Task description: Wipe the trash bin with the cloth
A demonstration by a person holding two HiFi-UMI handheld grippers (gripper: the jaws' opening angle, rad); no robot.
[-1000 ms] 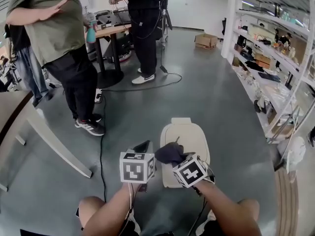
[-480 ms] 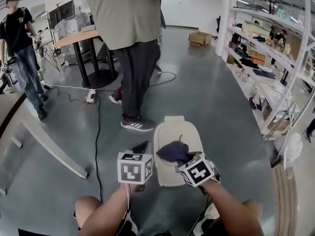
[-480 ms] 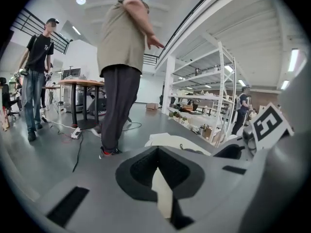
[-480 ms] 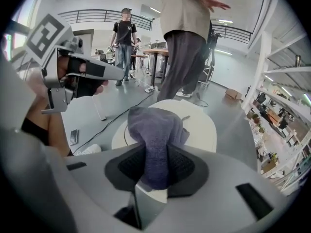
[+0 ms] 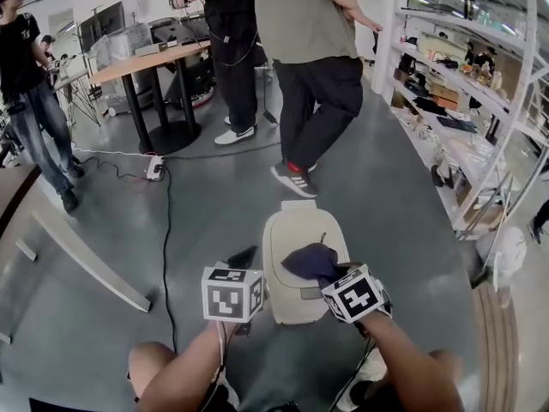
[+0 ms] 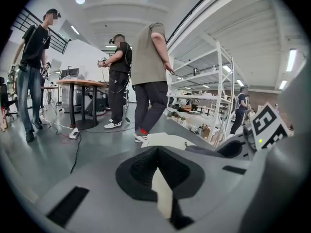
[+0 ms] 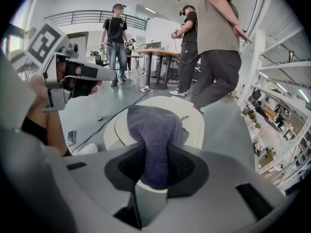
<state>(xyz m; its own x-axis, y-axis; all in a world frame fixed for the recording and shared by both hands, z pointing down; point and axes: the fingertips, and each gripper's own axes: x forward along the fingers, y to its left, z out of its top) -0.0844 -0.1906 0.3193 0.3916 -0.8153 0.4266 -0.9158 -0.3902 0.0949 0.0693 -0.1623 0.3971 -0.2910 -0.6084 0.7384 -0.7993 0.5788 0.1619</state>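
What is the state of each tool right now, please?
Left tool: closed, nothing between the jaws.
Right tool: closed on the dark cloth, above the trash bin.

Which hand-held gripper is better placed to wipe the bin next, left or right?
Right. The right hand-held gripper is shut on the cloth, directly over the lid of the trash bin. The left hand-held gripper is shut on nothing, beside the bin.
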